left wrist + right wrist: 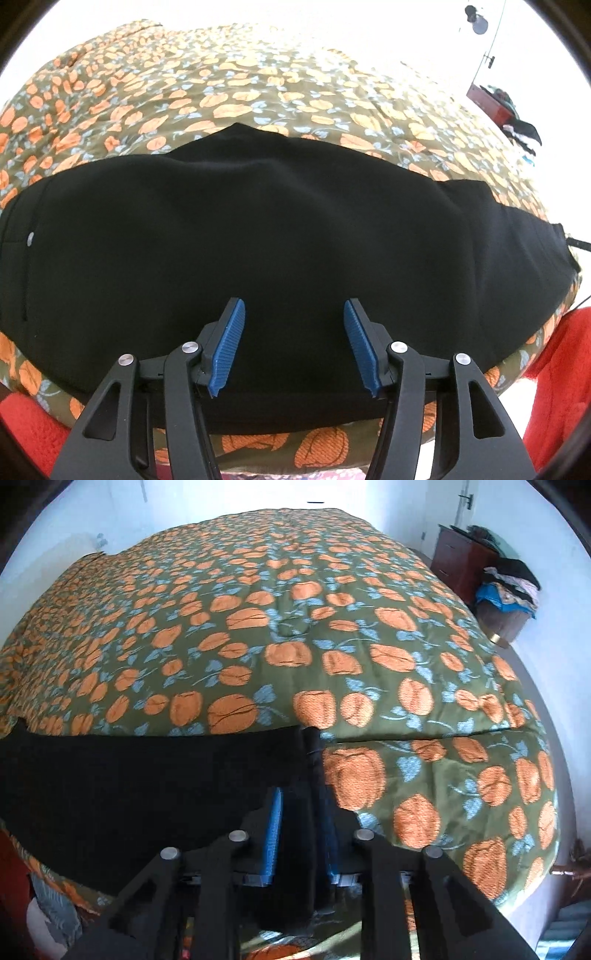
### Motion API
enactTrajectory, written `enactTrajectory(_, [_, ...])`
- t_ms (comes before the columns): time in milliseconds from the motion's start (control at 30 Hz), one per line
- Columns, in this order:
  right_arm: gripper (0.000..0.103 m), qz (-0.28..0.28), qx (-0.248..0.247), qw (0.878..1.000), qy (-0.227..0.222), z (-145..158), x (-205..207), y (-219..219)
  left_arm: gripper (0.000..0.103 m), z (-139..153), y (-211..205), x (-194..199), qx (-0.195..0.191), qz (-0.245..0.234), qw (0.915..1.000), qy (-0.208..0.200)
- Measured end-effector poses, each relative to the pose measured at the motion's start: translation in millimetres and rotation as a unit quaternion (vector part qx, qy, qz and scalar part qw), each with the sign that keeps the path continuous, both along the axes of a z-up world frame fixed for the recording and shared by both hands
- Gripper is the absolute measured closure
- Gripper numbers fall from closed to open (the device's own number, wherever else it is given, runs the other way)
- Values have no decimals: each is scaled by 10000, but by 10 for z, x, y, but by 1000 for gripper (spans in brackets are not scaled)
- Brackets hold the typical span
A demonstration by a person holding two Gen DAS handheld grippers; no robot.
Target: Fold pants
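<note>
We are looking down on black pants [236, 236] lying flat across a bedspread [229, 92] printed with orange flowers and pale blue leaves on an olive ground. In the left wrist view, going from the left, a small silver rivet [30, 235] is showing near the waist end of the pants, beside a pocket seam. The dark cloth is spreading across the middle of the view and narrowing toward the right. Our left gripper [294, 334] is hovering over the near edge of the pants with its blue ribbed pads [229, 347] spread wide apart, nothing between them. A red fleece fabric [554, 373] is showing at the lower corners, below the bedspread's edge.

In the right wrist view, the pants [140, 786] are filling the lower left, their edge ending near the middle of the frame. Our right gripper [300, 834] is clenching a fold of that black cloth at the end, the blue pads pressing it from both sides. To the right, the bedspread [424, 709] is lying bare, and a brown wooden dresser [461, 557] with a pile of clothes [511, 583] beside it is standing against the far wall.
</note>
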State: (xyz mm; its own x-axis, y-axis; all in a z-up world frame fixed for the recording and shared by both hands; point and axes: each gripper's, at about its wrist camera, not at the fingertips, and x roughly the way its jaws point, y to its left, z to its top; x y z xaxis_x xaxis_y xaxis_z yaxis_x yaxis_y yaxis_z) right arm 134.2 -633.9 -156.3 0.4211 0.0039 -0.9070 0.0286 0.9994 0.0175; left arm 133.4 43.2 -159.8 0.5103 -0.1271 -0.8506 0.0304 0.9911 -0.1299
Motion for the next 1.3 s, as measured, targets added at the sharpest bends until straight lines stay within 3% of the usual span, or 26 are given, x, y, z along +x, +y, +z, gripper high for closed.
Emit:
enactTrajectory(233, [79,40,-322,9985,430,-143,83,26,45,-7,121,-6,-144,238,9996,40])
enactTrajectory(567, [79,289,66,9975,642,-118,-15,31,45,-44,115,19,-156,272,9995,98])
enactTrajectory(633, [93,265,45,9972,697,-139,-3,23,45,-35,98,14,-123,231,9996,80])
enactTrajectory(667, [96,352,-33,9971,671,-128,-7,61,45,-23,87,7,-102,211,9997,54])
enactTrajectory(767, [97,522,-709,9957,291,23,-16,208,43,13,62,-16,-76,149,9999,-38])
enactTrajectory(833, [97,297,-729,9968,112,69,20,154,41,2,42,-10,-49,106,9999,-14])
enactTrajectory(900, [97,240,-649,9970,341,-51,48,107,41,-22,26,-1,-9,72,10000,49])
enactTrajectory(967, [88,193,-515,9970,538,-145,52,63,41,-24,22,-14,5,58,10000,46])
enactTrajectory(1000, [73,118,-466,9977,473,-125,44,29,41,-20,26,-19,-1,62,10000,36])
enactTrajectory(1067, [56,-475,-92,9987,160,-3,-33,-191,41,-17,36,-20,-17,81,10000,24])
enactTrajectory(1167, [56,-1179,1183,9859,-27,65,-182,-552,41,-27,56,-6,-63,128,9999,41])
enactTrajectory(1233, [55,-1326,1656,9771,133,4,-245,-680,41,-35,58,8,-88,151,9998,49])
enactTrajectory(1300, [43,-1446,1952,9697,272,-102,-308,-778,41,-40,45,14,-75,155,9998,57])
